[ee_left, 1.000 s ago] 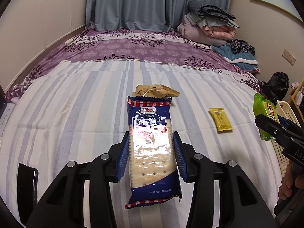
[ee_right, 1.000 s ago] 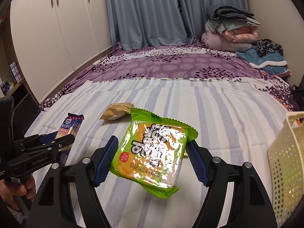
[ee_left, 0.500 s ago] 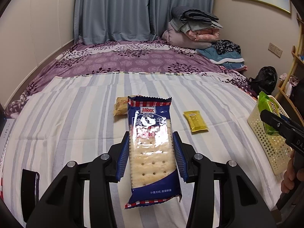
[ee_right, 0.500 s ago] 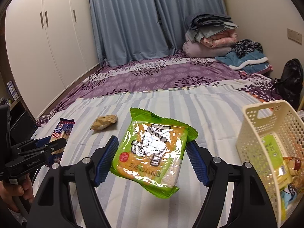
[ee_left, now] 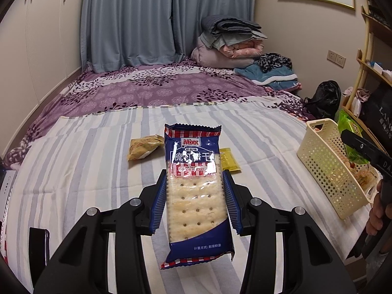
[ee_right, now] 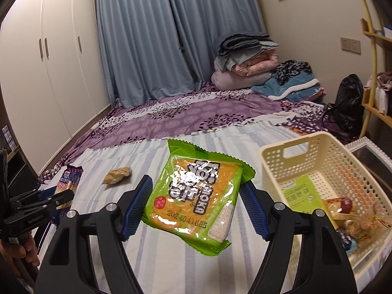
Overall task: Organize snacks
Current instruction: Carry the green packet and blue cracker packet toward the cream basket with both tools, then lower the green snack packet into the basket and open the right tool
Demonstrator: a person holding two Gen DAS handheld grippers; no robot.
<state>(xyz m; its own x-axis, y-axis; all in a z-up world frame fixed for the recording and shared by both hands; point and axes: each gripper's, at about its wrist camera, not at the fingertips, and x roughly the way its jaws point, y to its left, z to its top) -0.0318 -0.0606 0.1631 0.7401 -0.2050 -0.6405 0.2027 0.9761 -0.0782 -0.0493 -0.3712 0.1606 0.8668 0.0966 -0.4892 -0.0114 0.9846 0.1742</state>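
My left gripper is shut on a blue soda cracker pack and holds it above the striped bed. My right gripper is shut on a green snack bag, held up just left of a cream perforated basket. The basket holds several snacks, among them a green packet. A tan wrapped snack and a small yellow sachet lie on the bed past the cracker pack. The basket also shows at the right in the left wrist view.
The striped sheet covers the near bed, with a purple floral cover beyond. Folded quilts are stacked at the far end. A wooden shelf and a black bag stand at right. White wardrobes line the left wall.
Both grippers have risen and swung right with their packs held. The basket has come into view beside the green bag, and its contents now show.
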